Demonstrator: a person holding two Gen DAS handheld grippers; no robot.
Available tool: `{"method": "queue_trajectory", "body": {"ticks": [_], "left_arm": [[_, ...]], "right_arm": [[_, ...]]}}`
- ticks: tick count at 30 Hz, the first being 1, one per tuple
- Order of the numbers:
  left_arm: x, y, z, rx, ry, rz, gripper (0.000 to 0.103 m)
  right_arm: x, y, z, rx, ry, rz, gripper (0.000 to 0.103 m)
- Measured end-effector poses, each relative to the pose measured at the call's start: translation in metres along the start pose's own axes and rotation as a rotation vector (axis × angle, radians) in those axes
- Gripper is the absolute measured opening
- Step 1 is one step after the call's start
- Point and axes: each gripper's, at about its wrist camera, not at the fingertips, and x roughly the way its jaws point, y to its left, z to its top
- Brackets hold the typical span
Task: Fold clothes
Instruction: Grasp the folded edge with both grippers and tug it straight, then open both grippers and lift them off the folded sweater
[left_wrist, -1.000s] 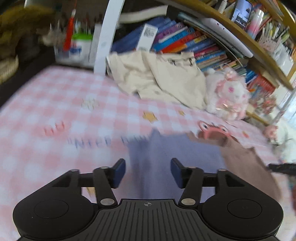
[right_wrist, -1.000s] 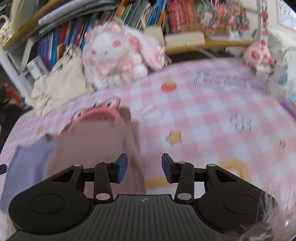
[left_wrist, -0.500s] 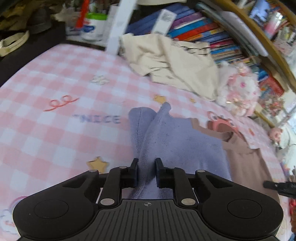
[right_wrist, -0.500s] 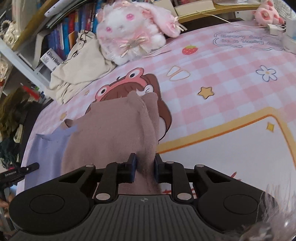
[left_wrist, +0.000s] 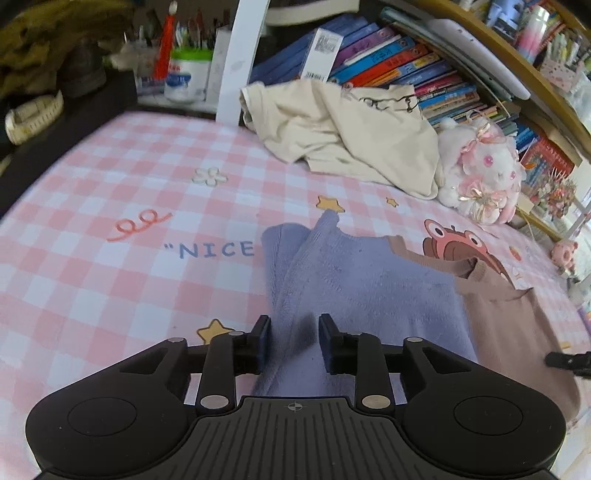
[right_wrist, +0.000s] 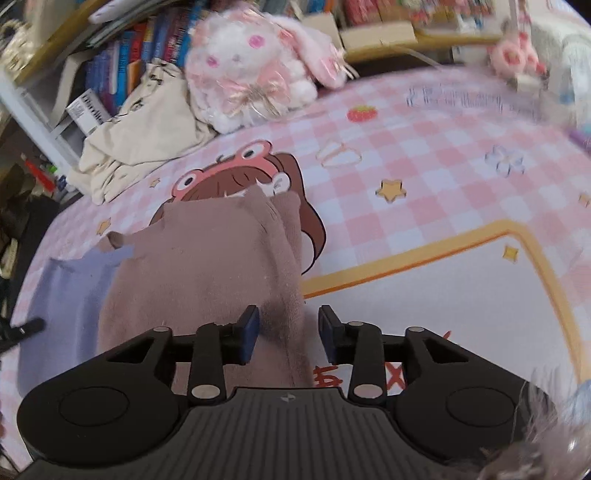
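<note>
Pink checked bedding (left_wrist: 110, 288) printed with stars and the word "NICE" covers the work surface, with crowded bookshelves (left_wrist: 406, 70) behind it. Left gripper (left_wrist: 293, 338): jaws now parted, straddling a raised fold of the blue cloth (left_wrist: 362, 288); half a second earlier they were pinched together on that fold. Right gripper (right_wrist: 288, 332): jaws likewise spread apart, its left finger over the edge of the brown cloth (right_wrist: 207, 266), which it clamped half a second ago. Both cloths lie directly ahead of the grippers, side by side and overlapping at one corner, blue to the left of brown. Count: two cloths on the bedding, two grippers. Farther ahead, one cream garment (left_wrist: 351, 136) lies crumpled against the books, with one white-and-pink plush rabbit (left_wrist: 480, 173) touching its right side.
</note>
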Motion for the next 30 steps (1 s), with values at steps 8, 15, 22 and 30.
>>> {"method": "queue_trajectory", "body": {"ticks": [8,15,22,30], "left_arm": [[-0.046,-0.028,-0.024,0.063,-0.105,0.049,0.075],[-0.066,-0.049,-0.044,0.061,-0.12,0.082,0.093],[-0.078,-0.072,-0.063,0.077,-0.102,0.093,0.095],[-0.092,-0.099,-0.089,0.066,-0.086,0.104,0.095]], "right_arm": [[-0.035,0.014,-0.03,-0.12,-0.097,-0.087,0.085],[-0.051,0.021,-0.055,-0.155,-0.119,-0.127,0.098],[-0.063,0.025,-0.073,-0.182,-0.114,-0.11,0.101],[-0.086,0.022,-0.095,-0.278,-0.118,-0.094,0.102]]}}
